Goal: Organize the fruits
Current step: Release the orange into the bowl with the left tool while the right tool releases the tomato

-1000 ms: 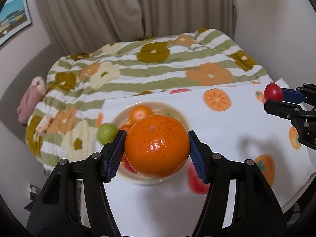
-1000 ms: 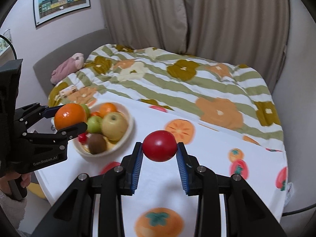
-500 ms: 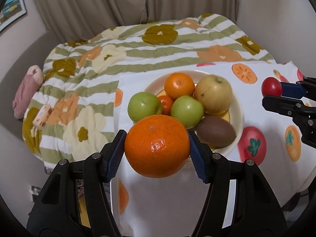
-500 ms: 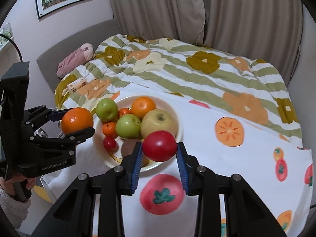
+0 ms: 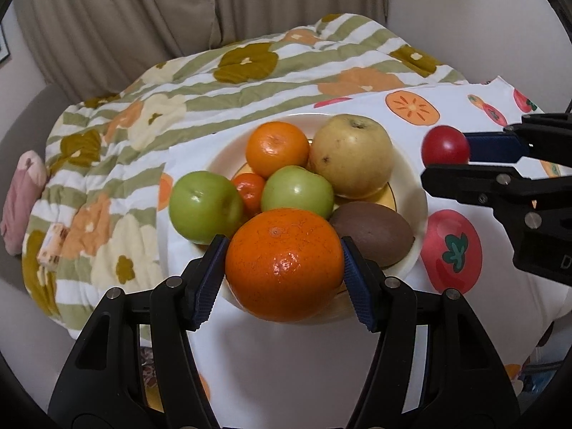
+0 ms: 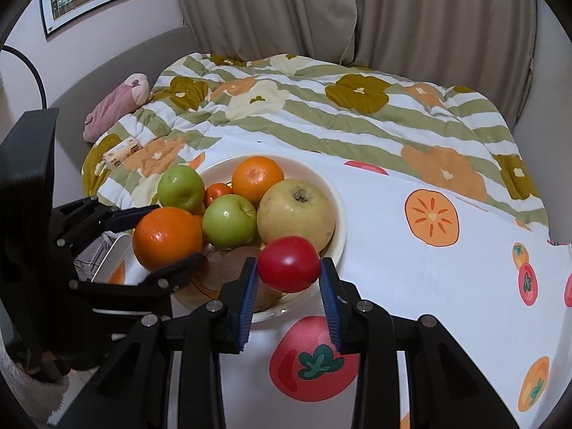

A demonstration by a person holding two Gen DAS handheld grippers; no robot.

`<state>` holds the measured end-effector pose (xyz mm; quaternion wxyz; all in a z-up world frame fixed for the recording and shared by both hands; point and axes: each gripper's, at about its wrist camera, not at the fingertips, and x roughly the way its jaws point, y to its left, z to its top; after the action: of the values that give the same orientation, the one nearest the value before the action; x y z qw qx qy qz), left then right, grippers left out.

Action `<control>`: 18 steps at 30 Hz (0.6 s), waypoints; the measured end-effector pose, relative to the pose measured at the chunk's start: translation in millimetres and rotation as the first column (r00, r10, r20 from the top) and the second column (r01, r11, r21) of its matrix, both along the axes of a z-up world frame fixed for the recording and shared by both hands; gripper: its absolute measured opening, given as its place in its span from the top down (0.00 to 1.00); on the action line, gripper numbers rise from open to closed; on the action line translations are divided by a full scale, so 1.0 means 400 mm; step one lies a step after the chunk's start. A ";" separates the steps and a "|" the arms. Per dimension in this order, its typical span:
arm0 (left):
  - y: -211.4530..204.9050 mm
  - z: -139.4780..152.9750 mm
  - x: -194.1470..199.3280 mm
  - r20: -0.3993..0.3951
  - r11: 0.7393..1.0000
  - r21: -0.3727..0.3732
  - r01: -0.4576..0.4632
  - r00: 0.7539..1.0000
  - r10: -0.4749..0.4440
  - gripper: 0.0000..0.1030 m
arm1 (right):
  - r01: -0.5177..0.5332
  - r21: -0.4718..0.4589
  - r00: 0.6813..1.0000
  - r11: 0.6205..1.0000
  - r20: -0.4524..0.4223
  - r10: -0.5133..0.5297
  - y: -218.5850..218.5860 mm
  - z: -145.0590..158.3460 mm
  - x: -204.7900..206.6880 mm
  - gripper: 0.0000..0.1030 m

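White tablecloth (image 6: 411, 268) printed with tomatoes and persimmons covers the table, and both grippers hover at the bowl's near rim. Left gripper (image 5: 284, 268) has its fingers clamped on a big glossy orange (image 5: 284, 264) at six o'clock of the bowl (image 5: 416, 193); right gripper (image 6: 289, 279) pinches a smooth red tomato (image 6: 289, 264) over the rim. Looks like the drop-off step: lower into a gap, then release. Bowl's crowded with green apples, a kiwi, a yellow apple. Beyond, a striped floral quilt (image 6: 321, 114).

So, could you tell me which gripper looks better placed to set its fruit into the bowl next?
Probably the left gripper: its orange hangs over the bowl's near edge, while the right gripper's red fruit sits nearer the rim.
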<state>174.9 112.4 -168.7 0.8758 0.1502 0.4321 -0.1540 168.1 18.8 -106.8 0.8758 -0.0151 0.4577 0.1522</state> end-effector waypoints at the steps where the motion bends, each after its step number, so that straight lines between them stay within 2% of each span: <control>1: 0.002 0.000 -0.002 0.005 1.000 -0.004 0.003 1.000 -0.003 0.35 | -0.001 0.000 1.000 1.000 0.000 0.001 -0.001 0.000 0.000 0.69; 2: 0.004 0.004 -0.005 0.016 1.000 -0.006 0.009 1.000 -0.009 0.34 | -0.002 0.000 1.000 1.000 0.000 0.002 -0.001 0.000 0.000 0.69; 3: 0.004 0.008 -0.006 0.022 1.000 -0.002 0.013 1.000 -0.013 0.27 | -0.002 0.000 1.000 1.000 0.000 0.002 -0.001 0.000 0.000 0.69; 4: 0.003 0.011 -0.007 0.031 1.000 0.004 0.015 0.999 -0.015 0.20 | -0.002 0.000 1.000 1.000 0.000 0.002 -0.001 0.000 0.000 0.69; 5: 0.004 0.018 -0.010 0.043 1.000 0.008 0.013 0.999 -0.013 0.04 | -0.003 0.001 1.000 1.000 -0.001 0.003 -0.001 0.000 0.000 0.69; 6: 0.008 0.025 -0.016 0.058 1.000 0.004 0.009 0.998 -0.009 0.00 | -0.003 0.000 1.000 1.000 -0.001 0.003 0.002 0.001 0.002 0.69; 18: 0.054 0.050 -0.059 0.061 0.999 -0.040 -0.021 0.998 0.024 0.00 | -0.036 -0.014 0.999 0.999 0.003 0.036 0.024 0.017 0.002 0.69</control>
<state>151.2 134.0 -148.5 0.8931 0.1326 0.4035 -0.1479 168.8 28.3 -100.0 0.8737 -0.0298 0.4568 0.1648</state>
